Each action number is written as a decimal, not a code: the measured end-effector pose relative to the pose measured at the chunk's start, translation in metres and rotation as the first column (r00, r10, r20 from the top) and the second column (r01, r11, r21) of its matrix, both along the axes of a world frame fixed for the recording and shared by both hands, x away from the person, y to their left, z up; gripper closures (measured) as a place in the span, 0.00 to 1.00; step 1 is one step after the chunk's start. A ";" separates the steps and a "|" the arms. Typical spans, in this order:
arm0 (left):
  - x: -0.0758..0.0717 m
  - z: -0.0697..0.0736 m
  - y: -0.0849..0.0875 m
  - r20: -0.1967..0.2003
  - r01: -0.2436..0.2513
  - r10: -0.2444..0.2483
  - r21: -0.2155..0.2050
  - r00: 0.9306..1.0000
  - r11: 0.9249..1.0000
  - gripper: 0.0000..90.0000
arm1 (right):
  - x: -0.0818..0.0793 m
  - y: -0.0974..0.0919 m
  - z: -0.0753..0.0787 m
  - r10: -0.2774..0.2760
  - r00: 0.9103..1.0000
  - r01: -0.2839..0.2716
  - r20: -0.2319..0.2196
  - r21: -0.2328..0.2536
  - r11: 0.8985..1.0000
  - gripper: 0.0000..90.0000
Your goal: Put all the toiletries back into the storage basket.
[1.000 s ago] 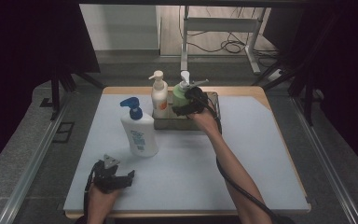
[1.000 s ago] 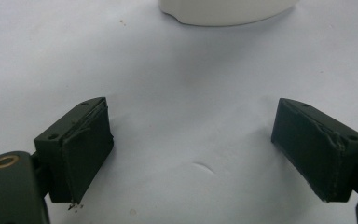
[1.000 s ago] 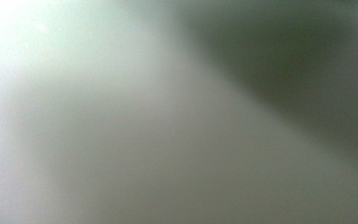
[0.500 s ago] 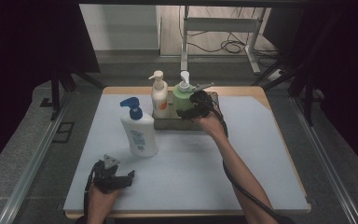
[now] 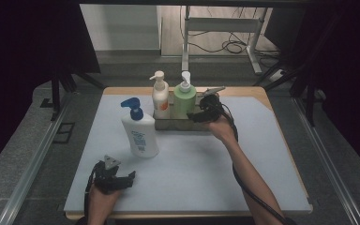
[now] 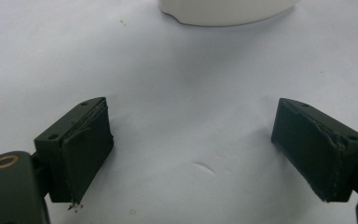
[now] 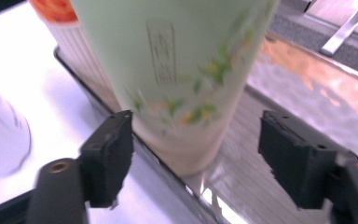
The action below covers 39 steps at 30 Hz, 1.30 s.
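Beside green bottle (image 7: 186,84) in tray (image 5: 178,125) | right gripper (image 7: 196,154) closing, ungrasped | orange-label bottle (image 5: 160,96) adjacent

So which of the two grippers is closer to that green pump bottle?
The right. The right gripper is right at the green pump bottle in the tray, jaws open and just closing. The left gripper rests near the table's front edge.
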State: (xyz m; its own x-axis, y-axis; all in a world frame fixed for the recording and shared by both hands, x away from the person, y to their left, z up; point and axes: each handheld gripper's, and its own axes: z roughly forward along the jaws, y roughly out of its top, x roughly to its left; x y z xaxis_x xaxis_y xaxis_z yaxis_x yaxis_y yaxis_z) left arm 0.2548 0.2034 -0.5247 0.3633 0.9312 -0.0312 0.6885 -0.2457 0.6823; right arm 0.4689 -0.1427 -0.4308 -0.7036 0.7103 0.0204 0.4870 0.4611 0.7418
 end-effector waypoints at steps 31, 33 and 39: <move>0.000 0.000 0.000 0.000 0.000 0.000 -0.001 1.000 1.000 0.13 | 0.028 0.000 -0.025 -0.138 0.983 0.131 -0.121 -0.057 0.990 1.00; 0.000 0.000 0.000 -0.001 0.000 0.000 -0.002 1.000 1.000 0.13 | 0.030 0.002 -0.025 -0.138 0.982 0.132 -0.130 -0.057 0.990 1.00; 0.000 0.000 0.000 -0.001 0.000 0.000 -0.002 1.000 1.000 0.13 | 0.031 0.004 -0.027 -0.140 0.980 0.132 -0.143 -0.068 0.989 1.00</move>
